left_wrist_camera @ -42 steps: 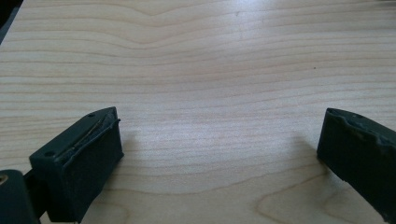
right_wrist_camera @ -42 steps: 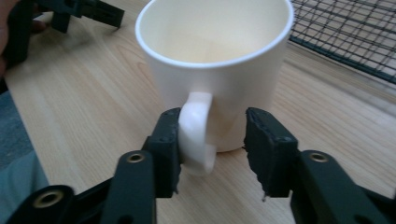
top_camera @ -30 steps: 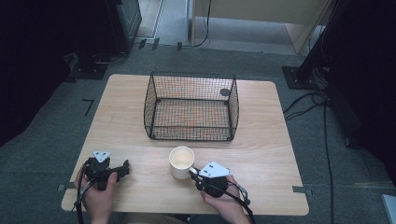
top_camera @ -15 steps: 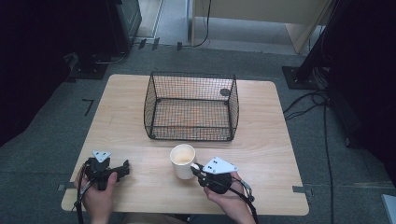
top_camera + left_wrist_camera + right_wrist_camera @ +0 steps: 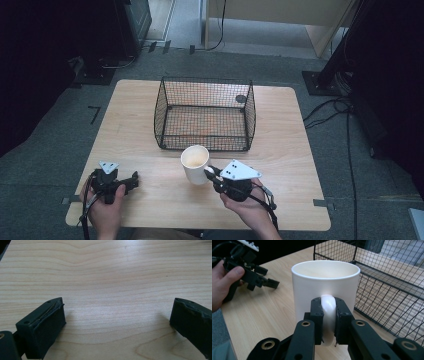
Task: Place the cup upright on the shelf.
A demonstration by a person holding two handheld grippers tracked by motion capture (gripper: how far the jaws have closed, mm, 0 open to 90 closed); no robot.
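A white mug (image 5: 195,163) hangs just above the wooden table (image 5: 150,120), in front of the black wire basket (image 5: 205,114). My right gripper (image 5: 211,173) is shut on the mug's handle (image 5: 328,307); in the right gripper view both pads clamp the handle and the empty mug (image 5: 325,287) stands upright. My left gripper (image 5: 131,181) rests at the table's front left, held by a hand. In the left gripper view its jaws stand wide apart over bare wood, with my left gripper (image 5: 117,322) open and holding nothing.
The wire basket (image 5: 387,285) stands open-topped at the table's middle, close behind and to the right of the mug. A small dark round mark (image 5: 241,98) lies behind the basket. Cables and dark equipment stands sit on the floor around the table.
My right gripper has risen with the mug, which has lifted off the table and shifted slightly left and toward the basket. The left gripper has stayed in place.
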